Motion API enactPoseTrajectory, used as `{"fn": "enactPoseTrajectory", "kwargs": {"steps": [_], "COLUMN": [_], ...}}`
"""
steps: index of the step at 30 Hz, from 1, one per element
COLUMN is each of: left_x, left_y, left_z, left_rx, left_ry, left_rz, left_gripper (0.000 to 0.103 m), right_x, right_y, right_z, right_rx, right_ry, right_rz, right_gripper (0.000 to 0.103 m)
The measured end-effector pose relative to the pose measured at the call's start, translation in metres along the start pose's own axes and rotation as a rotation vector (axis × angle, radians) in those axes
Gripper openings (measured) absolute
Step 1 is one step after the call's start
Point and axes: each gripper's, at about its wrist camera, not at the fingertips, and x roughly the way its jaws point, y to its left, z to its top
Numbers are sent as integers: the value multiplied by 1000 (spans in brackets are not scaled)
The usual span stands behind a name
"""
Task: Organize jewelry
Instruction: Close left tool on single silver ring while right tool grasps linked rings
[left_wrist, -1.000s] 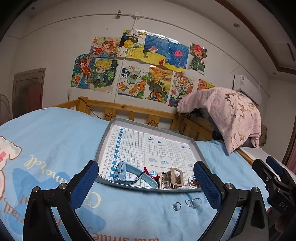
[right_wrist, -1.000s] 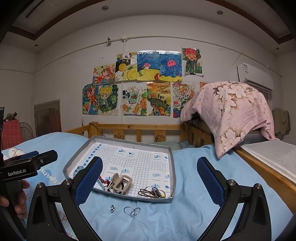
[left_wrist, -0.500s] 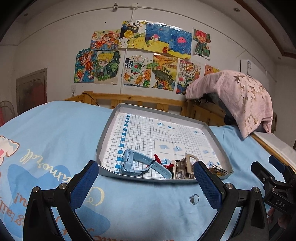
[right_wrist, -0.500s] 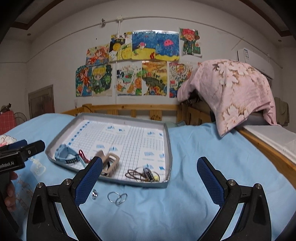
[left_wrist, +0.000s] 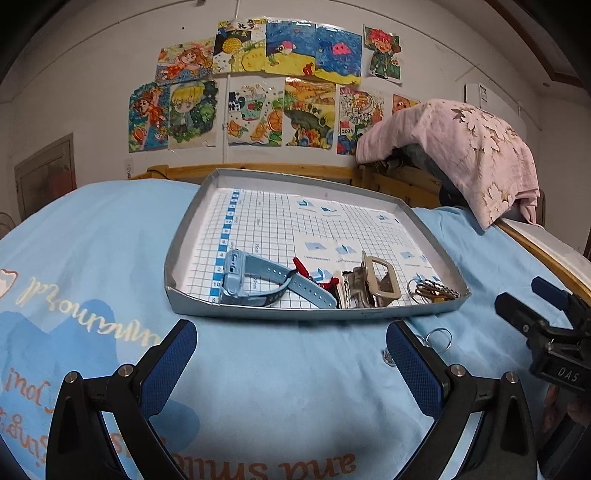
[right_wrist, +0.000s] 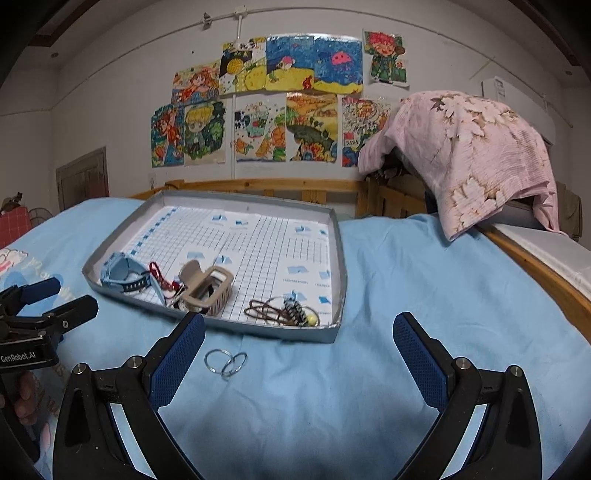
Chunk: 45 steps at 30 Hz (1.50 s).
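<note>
A grey tray (left_wrist: 295, 314) with a grid-paper floor lies on the blue bed; it also shows in the right wrist view (right_wrist: 334, 258). In it lie a blue watch (left_wrist: 258, 282), a beige hair claw (left_wrist: 376, 284), a red clip (left_wrist: 303, 269) and brown hair ties (right_wrist: 273, 310). Two linked silver rings (right_wrist: 226, 362) lie on the sheet in front of the tray, with a small ring (left_wrist: 387, 357) beside them. My left gripper (left_wrist: 291, 358) is open and empty before the tray. My right gripper (right_wrist: 299, 354) is open and empty, its left finger beside the rings.
A wooden bed rail (right_wrist: 266, 186) runs behind the tray. A pink floral blanket (right_wrist: 469, 155) hangs over furniture at the right. Drawings (left_wrist: 258, 85) cover the wall. The blue sheet (right_wrist: 424, 295) stretches right of the tray.
Both grippers have moved forward and tilted down towards the tray and the rings. The tray and jewelry look larger and lower in view. Both stay open.
</note>
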Motion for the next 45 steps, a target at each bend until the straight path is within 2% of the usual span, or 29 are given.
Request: {"fn": "enactPoseTrajectory", "kwargs": {"steps": [9, 11, 13, 16, 18, 20, 24, 28, 31, 36, 42, 44, 45], "left_x": [8, 9, 10, 14, 17, 21, 30, 42, 54, 64, 76, 79, 81], "left_y": [1, -1, -4, -8, -11, -16, -26, -31, -36, -39, -43, -42, -41], "left_z": [-5, -7, -8, -10, -10, -10, -9, -5, -8, -15, -20, -20, -20], "left_rx": [2, 12, 24, 41, 55, 73, 98, 90, 93, 88, 90, 77, 67], "left_ry": [27, 30, 37, 59, 73, 88, 113, 141, 191, 234, 279, 284, 288], "left_rz": [-27, -47, -66, -112, -147, -171, -205, -244, -278, -317, -349, -358, -364], "left_gripper": [103, 103, 103, 103, 98, 90, 81, 70, 56, 51, 37, 28, 26], "right_x": [8, 10, 13, 18, 22, 26, 36, 45, 50, 63, 75, 78, 78], "right_y": [3, 3, 4, 4, 5, 6, 9, 11, 11, 11, 18, 21, 21], "right_z": [-8, -10, -12, -15, -16, -17, -19, -21, -22, -25, -30, -31, -33], "right_rx": [-12, -12, -15, -13, -15, -19, -26, -26, -24, -16, -35, -43, -44], "right_ry": [32, 39, 56, 83, 98, 119, 159, 193, 208, 240, 280, 291, 295], "right_rz": [28, 39, 55, 77, 96, 115, 154, 178, 193, 217, 254, 259, 260], "right_gripper": [100, 95, 82, 78, 70, 63, 48, 40, 35, 28, 28, 28, 25]}}
